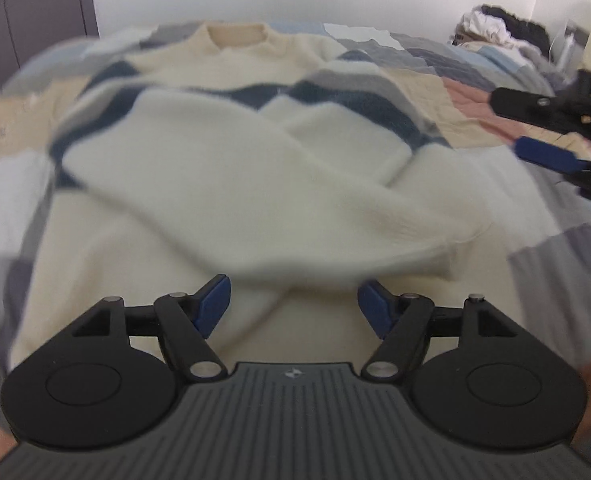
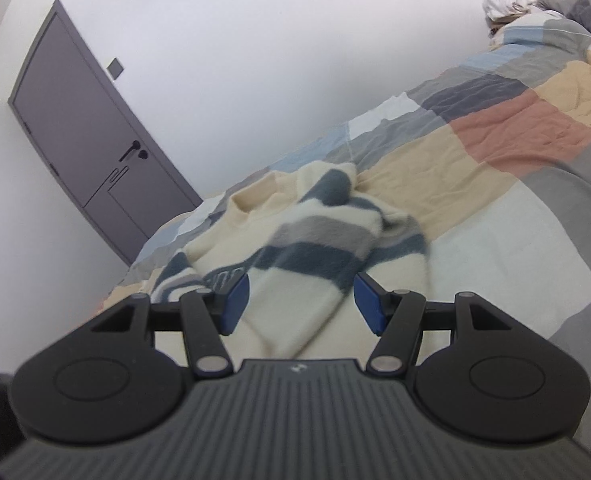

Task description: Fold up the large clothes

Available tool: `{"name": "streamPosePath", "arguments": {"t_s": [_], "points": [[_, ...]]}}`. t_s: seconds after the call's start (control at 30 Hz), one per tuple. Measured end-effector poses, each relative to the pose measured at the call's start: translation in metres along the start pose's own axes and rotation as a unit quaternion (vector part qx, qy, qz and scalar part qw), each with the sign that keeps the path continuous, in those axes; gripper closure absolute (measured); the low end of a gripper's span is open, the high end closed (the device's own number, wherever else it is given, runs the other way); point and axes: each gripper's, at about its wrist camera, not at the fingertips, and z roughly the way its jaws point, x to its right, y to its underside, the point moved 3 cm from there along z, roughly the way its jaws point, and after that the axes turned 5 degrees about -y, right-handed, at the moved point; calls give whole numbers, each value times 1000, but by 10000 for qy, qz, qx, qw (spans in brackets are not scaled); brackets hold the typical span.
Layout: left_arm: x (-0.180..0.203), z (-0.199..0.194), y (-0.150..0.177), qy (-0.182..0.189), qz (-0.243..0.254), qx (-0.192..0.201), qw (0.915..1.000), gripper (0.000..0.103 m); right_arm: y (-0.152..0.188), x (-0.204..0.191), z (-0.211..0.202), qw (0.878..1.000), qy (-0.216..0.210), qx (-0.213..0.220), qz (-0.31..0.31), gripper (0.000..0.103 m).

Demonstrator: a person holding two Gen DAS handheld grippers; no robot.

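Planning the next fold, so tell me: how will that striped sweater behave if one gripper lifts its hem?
The sweater will probably droop; its sleeves already lie in soft folds. Its fuzzy knit should grip the pads rather than slip. It looks bulky, so likely light for its size.

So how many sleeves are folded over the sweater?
2 sleeves: one sleeve crosses the sweater towards the right, the other sleeve lies underneath it, partly hidden.

A big fluffy sweater (image 1: 231,152) lies flat on the bed (image 1: 475,100). It is cream with dark blue and gray stripes. Its neck points to the far wall. One sleeve is folded across its front. The left gripper (image 1: 294,306) is wide apart, holding nothing. The right gripper (image 1: 535,136) pokes in from the right side, also apart. Clothes (image 1: 491,26) are piled far away.
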Motion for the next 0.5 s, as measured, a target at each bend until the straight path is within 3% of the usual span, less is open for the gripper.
{"name": "streamPosePath", "arguments": {"t_s": [0.13,0.27,0.37,0.5], "points": [[-30,-22,10,157,-482,80,9987,28,7,-11,9,9996,-62,-203,-174,41],[-55,-33,12,278,-823,330,9957,28,22,-22,26,9969,-116,-703,-338,41],[-66,-26,14,114,-921,338,9951,28,36,-27,44,9922,20,-1097,-597,41],[-71,-15,15,109,-879,264,9957,28,48,-26,68,9874,-18,-1514,-456,42]]}}
